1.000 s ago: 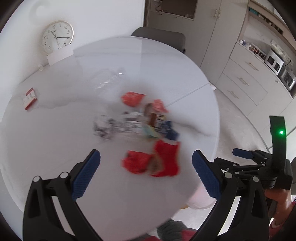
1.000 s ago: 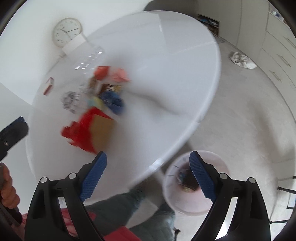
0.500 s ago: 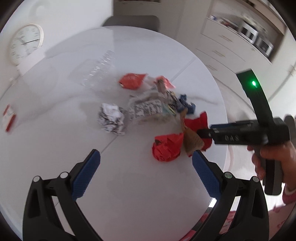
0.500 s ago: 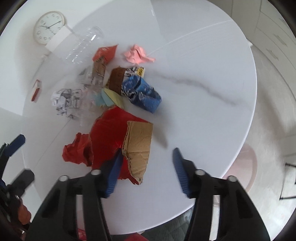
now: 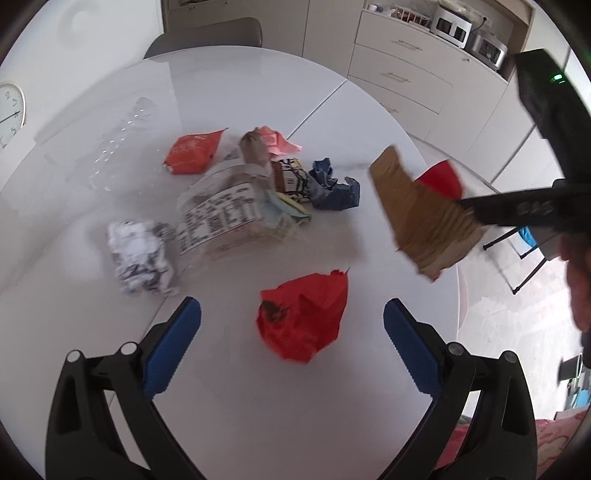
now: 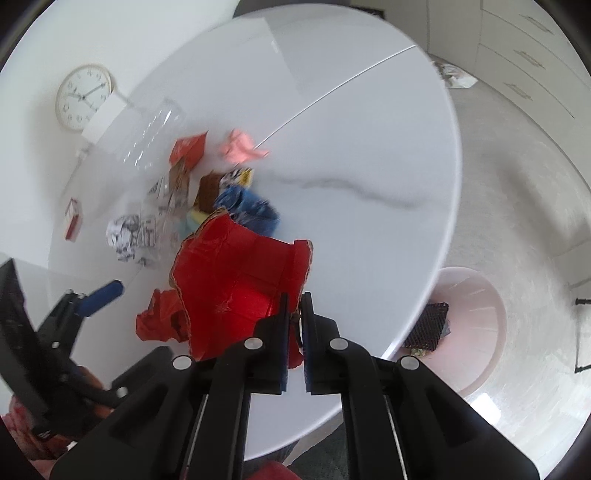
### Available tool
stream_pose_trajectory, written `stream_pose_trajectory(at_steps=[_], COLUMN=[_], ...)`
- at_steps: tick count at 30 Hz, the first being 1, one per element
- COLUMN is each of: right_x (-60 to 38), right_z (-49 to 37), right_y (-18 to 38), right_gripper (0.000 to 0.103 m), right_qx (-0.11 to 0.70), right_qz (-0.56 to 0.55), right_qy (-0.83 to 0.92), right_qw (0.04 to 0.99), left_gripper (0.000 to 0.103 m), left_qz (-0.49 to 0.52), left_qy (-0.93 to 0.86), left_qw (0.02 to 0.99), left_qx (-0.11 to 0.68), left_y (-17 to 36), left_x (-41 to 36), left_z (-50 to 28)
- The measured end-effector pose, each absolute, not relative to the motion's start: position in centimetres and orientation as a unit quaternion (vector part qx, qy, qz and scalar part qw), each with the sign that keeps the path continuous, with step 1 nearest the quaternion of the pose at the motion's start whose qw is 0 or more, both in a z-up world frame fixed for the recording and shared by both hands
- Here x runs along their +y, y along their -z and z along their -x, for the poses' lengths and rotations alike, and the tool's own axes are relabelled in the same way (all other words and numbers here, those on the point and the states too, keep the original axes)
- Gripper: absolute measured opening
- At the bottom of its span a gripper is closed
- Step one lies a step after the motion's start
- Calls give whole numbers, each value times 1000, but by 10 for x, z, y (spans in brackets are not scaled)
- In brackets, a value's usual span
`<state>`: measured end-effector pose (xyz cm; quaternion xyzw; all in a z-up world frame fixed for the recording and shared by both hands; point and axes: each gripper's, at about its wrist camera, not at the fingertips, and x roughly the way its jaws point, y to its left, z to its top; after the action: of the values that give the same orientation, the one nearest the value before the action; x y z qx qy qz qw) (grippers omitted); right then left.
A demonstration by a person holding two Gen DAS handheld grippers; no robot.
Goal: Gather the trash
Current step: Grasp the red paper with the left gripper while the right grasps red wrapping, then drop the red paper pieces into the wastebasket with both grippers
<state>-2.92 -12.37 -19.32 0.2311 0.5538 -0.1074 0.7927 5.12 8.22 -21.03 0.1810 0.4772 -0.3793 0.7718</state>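
Note:
My right gripper (image 6: pixel 293 306) is shut on a torn piece of red-faced cardboard (image 6: pixel 236 280) and holds it lifted above the white round table (image 6: pixel 369 147); in the left wrist view the cardboard (image 5: pixel 417 206) shows its brown back. My left gripper (image 5: pixel 291 339) is open, just above a crumpled red wrapper (image 5: pixel 304 317). More trash lies in a pile: an orange packet (image 5: pixel 192 151), a clear printed bag (image 5: pixel 221 210), a crumpled newspaper ball (image 5: pixel 138 254), a blue wrapper (image 5: pixel 332 184) and pink paper (image 5: pixel 277 142).
A pale pink bin (image 6: pixel 469 325) with some dark trash inside stands on the floor under the table's right edge. A clear plastic bottle (image 5: pixel 122 136) lies at the table's back left. A small red box (image 6: pixel 72 219) lies far left. A chair (image 5: pixel 207 35) and cabinets (image 5: pixel 406 74) stand behind.
My right gripper closed on the red cardboard and lifted it off the table. My left gripper moved in closer over the crumpled red wrapper, still open.

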Motion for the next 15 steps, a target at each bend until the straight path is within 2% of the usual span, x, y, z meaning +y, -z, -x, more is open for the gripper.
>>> stream_pose_trajectory(at_steps=[7,15], right_x=[-156,-181], right_z=[55,81], right_y=[183,184], right_gripper=[7,7], right_qx=[539,536], right_qz=[-244,-254], right_qy=[139,156], right_qw=[794,790], left_gripper=[81,49], left_qz=[-196,-216], left_qy=[364,343], left_qw=[772,767], left_qx=[483,497], left_y=[225,233], left_x=[68,66], left_z=[-50,-48])
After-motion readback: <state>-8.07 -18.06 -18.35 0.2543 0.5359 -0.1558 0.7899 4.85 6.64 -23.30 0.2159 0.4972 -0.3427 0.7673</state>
